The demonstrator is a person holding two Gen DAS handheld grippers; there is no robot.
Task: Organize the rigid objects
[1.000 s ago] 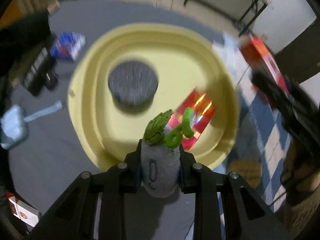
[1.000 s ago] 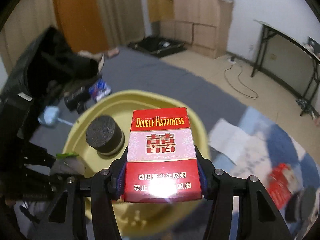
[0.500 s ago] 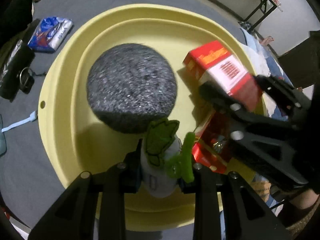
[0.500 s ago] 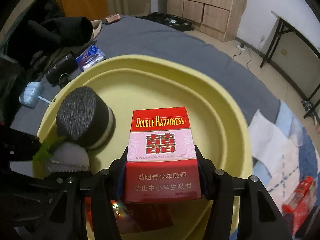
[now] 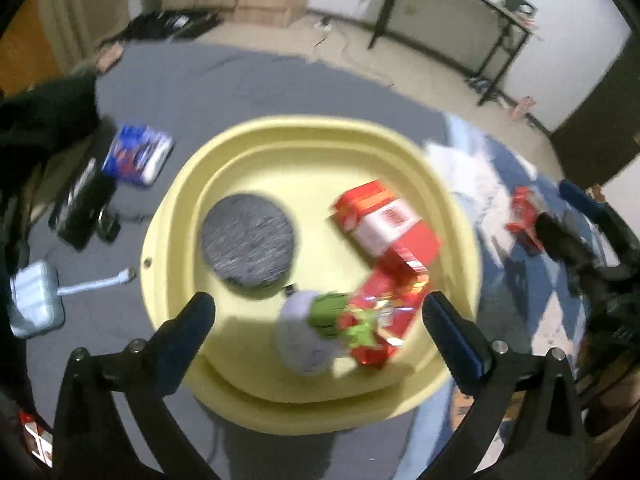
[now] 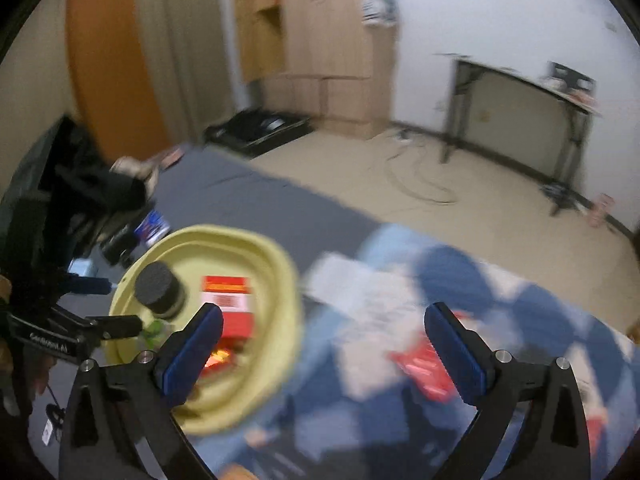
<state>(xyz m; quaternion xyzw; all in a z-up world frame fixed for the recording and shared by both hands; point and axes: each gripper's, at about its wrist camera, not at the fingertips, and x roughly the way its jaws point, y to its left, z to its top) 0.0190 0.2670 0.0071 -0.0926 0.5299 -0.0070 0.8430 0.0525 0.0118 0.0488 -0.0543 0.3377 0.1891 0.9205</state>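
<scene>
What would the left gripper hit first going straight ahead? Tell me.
Most likely the grey toy with green leaves, lying in the yellow basin between the open left gripper's fingers, beside a red pack. The frame is blurred, so depth is uncertain.

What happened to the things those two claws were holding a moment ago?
Both were let go. The left gripper dropped the grey toy into the yellow basin; the right gripper left the red box there. Both pulled back, open. The dark round pad stayed put.
</scene>
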